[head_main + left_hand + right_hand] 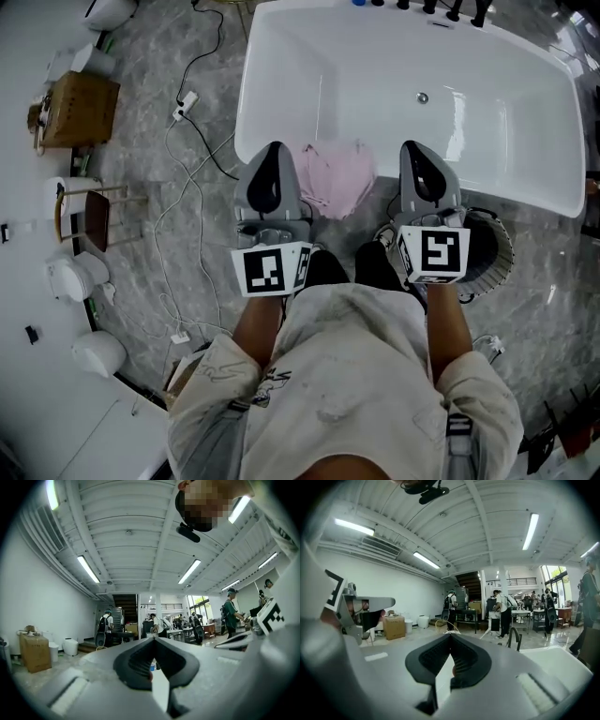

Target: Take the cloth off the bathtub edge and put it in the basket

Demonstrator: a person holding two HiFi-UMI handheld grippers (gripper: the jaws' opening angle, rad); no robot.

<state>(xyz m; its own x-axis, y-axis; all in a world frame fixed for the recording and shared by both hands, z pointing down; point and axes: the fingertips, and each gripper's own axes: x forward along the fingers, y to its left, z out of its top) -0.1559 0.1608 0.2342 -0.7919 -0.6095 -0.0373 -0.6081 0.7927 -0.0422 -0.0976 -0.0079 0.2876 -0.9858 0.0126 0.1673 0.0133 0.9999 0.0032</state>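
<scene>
The left claw [273, 155] [153, 641] and the right claw [417, 150] [451, 637] are held side by side, near level, over the near edge of the white bathtub [525, 192]. On each one the jaws are pressed together with nothing between them.

The pink cloth [337, 178] hangs over the tub's near edge, in the gap between the two claws and just beyond their tips, touched by neither. The dark basket [497, 248] stands on the floor against the tub's outer wall, below the right claw and slightly to its right.

Beyond the claws the tub's hollow is open. To the left of the left claw the grey floor carries loose cables [192, 187], with a cardboard box [80, 108] and a chair [89, 216] farther out by the wall.
</scene>
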